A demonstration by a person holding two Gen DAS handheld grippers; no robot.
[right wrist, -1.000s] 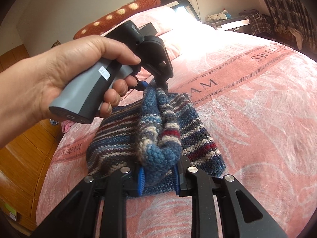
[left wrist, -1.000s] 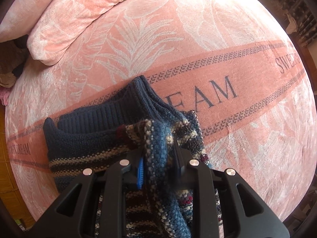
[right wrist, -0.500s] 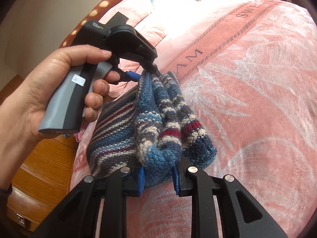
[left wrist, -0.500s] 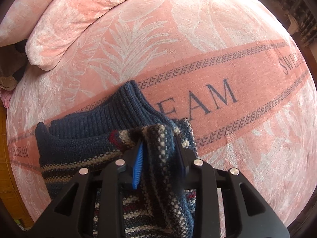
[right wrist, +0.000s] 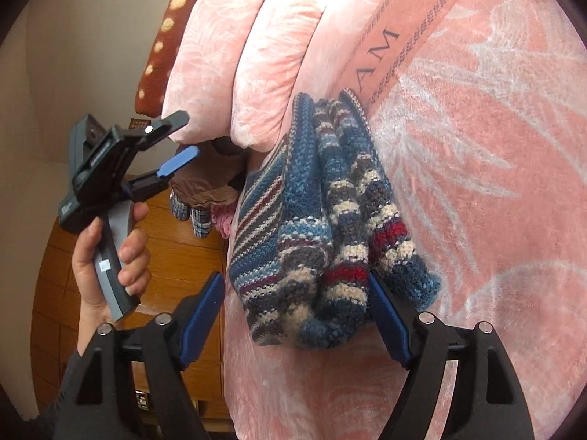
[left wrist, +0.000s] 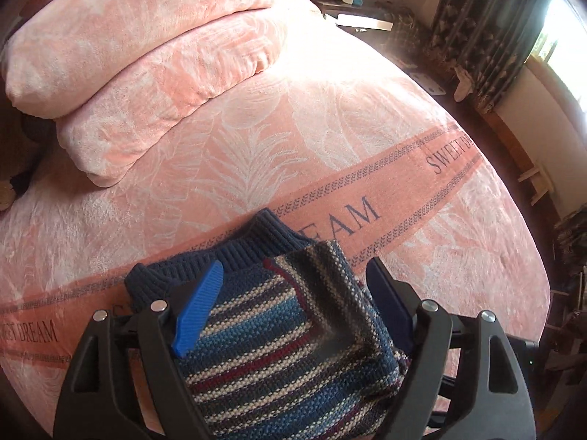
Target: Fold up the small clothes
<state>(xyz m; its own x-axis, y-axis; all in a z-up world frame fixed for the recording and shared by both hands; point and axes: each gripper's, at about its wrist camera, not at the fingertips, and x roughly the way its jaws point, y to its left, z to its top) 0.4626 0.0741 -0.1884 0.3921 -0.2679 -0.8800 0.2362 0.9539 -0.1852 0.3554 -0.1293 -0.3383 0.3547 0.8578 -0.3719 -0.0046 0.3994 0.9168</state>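
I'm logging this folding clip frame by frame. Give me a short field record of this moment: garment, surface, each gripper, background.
garment: striped knit sweater, folded, lying on the bed
surface: pink blanket printed "SWEET DREAM"
left gripper: open, above the sweater, holding nothing
right gripper: open, jaws either side of the sweater's folded edge
background: two pink pillows, dark curtain

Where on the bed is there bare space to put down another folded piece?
Free: the pink blanket between the striped sweater and the curtains, past the lettered band. Crowded: the stacked pillows on the far left. Both tongs, left and right, stand open around the sweater.
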